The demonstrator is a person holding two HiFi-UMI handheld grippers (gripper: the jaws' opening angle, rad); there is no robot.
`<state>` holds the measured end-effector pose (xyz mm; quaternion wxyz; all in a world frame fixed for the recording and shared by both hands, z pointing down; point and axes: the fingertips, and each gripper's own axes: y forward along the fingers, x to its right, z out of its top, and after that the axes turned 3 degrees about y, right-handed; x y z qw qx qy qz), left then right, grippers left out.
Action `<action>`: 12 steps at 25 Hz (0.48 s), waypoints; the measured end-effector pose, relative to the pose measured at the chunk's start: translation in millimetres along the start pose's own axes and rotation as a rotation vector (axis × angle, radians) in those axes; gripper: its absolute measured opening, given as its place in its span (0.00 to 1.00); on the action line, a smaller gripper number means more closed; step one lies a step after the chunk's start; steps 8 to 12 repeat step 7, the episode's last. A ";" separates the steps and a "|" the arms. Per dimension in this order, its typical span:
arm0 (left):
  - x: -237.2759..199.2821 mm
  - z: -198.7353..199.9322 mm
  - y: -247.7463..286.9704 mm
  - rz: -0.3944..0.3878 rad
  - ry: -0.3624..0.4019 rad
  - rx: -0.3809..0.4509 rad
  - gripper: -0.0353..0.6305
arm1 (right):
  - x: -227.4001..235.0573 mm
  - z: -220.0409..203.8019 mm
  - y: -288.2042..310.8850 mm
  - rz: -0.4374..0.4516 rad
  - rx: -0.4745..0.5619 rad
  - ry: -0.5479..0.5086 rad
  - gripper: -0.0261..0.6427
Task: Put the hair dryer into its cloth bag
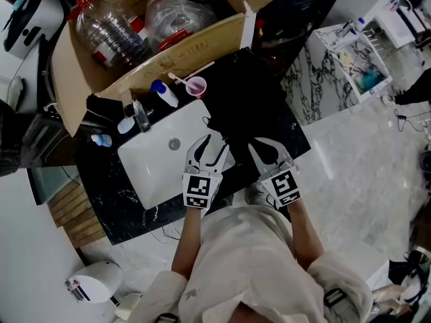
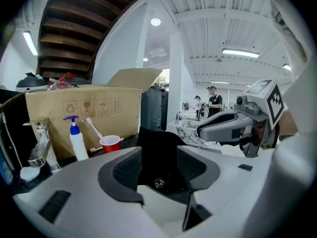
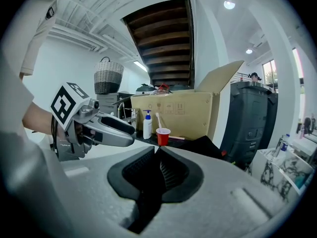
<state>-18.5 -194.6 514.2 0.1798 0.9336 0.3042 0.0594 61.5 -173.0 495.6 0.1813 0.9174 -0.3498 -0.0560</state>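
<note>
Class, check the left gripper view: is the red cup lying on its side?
No, the red cup stands upright in front of the cardboard box, with a toothbrush leaning in it.

On the cardboard box (image 2: pixel 101 122) — recycling, fragile, keep-dry, this-way-up signs; lettering unreadable.

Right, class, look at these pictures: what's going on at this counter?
A person stands at a dark counter beside a white sink, with a claw in each hand. The left claw and the right claw each grip the black cloth bag. The hair dryer itself cannot be made out.
</note>
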 end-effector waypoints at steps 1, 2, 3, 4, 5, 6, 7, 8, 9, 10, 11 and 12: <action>0.4 -0.2 0.4 -0.004 0.001 -0.002 0.38 | 0.4 0.2 0.1 -0.003 0.000 0.002 0.07; 0.7 -0.3 1.1 -0.008 0.001 -0.003 0.38 | 0.9 0.4 0.4 -0.005 0.001 0.004 0.07; 0.8 -0.5 2.0 -0.011 0.003 -0.004 0.38 | 1.6 0.5 0.9 -0.006 0.002 0.002 0.07; 0.7 -0.6 3.1 -0.015 0.005 -0.005 0.38 | 2.4 0.7 1.7 -0.007 0.004 -0.003 0.07; 0.4 -0.6 4.2 -0.018 0.006 -0.005 0.38 | 3.1 0.8 2.6 -0.008 0.006 -0.009 0.07; 0.1 -0.6 5.3 -0.021 0.008 -0.005 0.38 | 3.8 0.8 3.7 -0.009 0.008 -0.013 0.07; -0.3 -0.5 6.4 -0.024 0.010 -0.005 0.38 | 4.4 0.8 4.7 -0.011 0.009 -0.015 0.07; -0.3 -0.5 6.4 -0.024 0.010 -0.005 0.38 | 4.4 0.8 4.7 -0.011 0.009 -0.015 0.07; -0.3 -0.5 6.4 -0.024 0.010 -0.005 0.38 | 4.4 0.8 4.7 -0.011 0.009 -0.015 0.07; -0.3 -0.5 6.4 -0.024 0.010 -0.005 0.38 | 4.4 0.8 4.7 -0.011 0.009 -0.015 0.07; -0.3 -0.5 6.4 -0.024 0.010 -0.005 0.38 | 4.4 0.8 4.7 -0.011 0.009 -0.015 0.07; -0.3 -0.5 6.4 -0.024 0.010 -0.005 0.38 | 4.4 0.8 4.7 -0.011 0.009 -0.015 0.07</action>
